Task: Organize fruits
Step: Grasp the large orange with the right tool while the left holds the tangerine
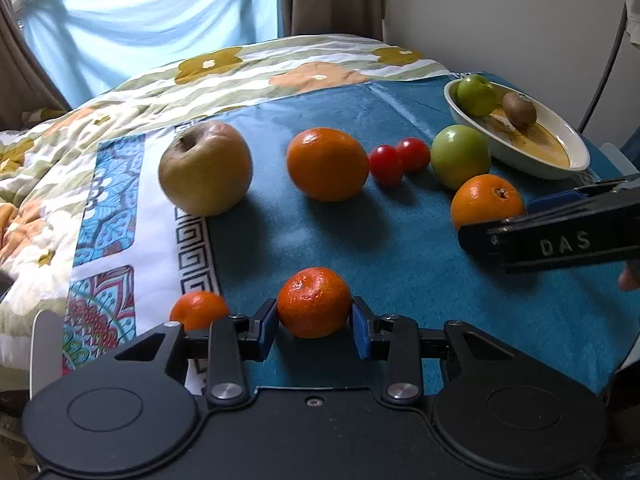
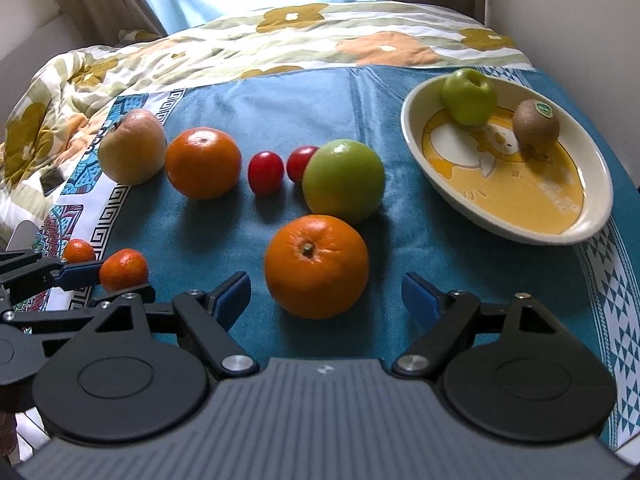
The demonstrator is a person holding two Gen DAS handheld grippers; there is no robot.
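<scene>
My left gripper (image 1: 314, 326) has its blue pads against both sides of a small mandarin (image 1: 314, 302) resting on the teal cloth; it also shows in the right wrist view (image 2: 123, 270). A second small mandarin (image 1: 199, 309) lies just left of it. My right gripper (image 2: 326, 294) is open, its fingers either side of a large orange (image 2: 316, 266) without touching. Behind it are a green apple (image 2: 343, 180), two cherry tomatoes (image 2: 265, 173), another orange (image 2: 203, 163) and a yellowish apple (image 2: 133, 152). An oval bowl (image 2: 592, 224) at the right holds a green apple (image 2: 469, 97) and a kiwi (image 2: 536, 122).
The teal cloth (image 2: 280, 92) lies on a bed with a flowered quilt (image 2: 240, 44) behind and to the left. A dark phone (image 2: 52, 179) lies on the quilt at the left. Curtains and a wall stand beyond the bed.
</scene>
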